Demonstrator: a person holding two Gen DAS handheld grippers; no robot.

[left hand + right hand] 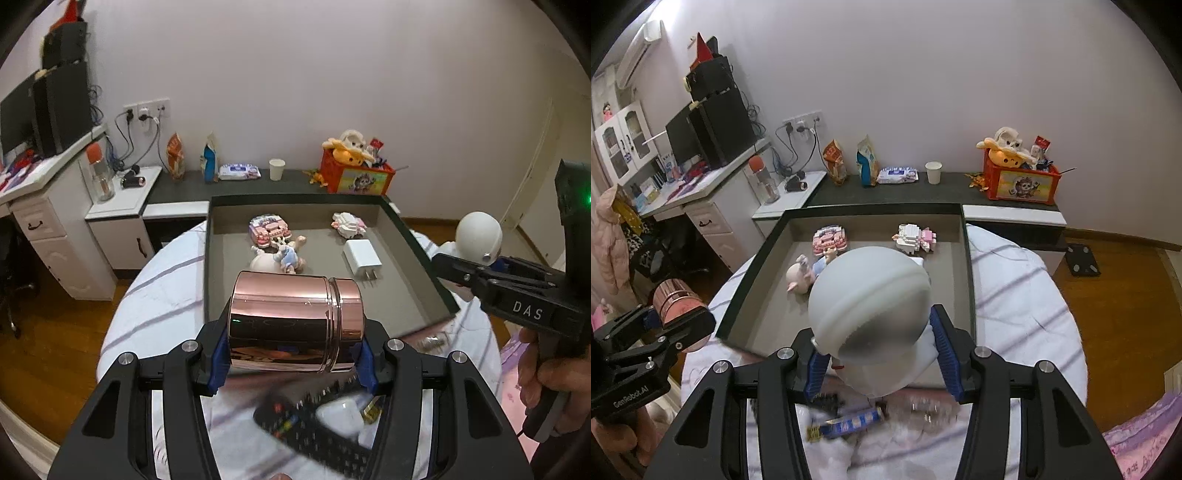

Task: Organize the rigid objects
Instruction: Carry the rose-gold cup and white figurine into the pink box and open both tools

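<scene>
Holding both loads over the near edge of the grey tray (417,273) on the bed. Left hand-held gripper (295,354) is clamped on the rose-gold canister (295,317), which lies sideways between the blue pads, lid end to the right. Right hand-held gripper (875,354) is closed on the white round-headed figure (871,306), gripped low on its body, the big head sticking out forward.

Risks, as I judge them:
- The canister is smooth and glossy and held across its ends; it could slip or roll out if the grip loosens early. Laid on its side in the tray it can roll into the pig figurine (280,258) or the white charger (364,258).
- The figure's head blocks most of the right wrist view, so the drop spot under it can't be seen. It could land on the charger or the pig.
- The two grippers are close together at the tray front; a clash is possible if both go in at once.

View differences:
- Left wrist view shows the charger in full, plus a remote (314,435) and white case lying on the bed under the gripper.
- Right wrist view hides the charger almost entirely, but shows the pink block model (830,240) and white block model (916,238) at the tray's back wall clearly, and a blue packet (849,424) still on the bed.
</scene>
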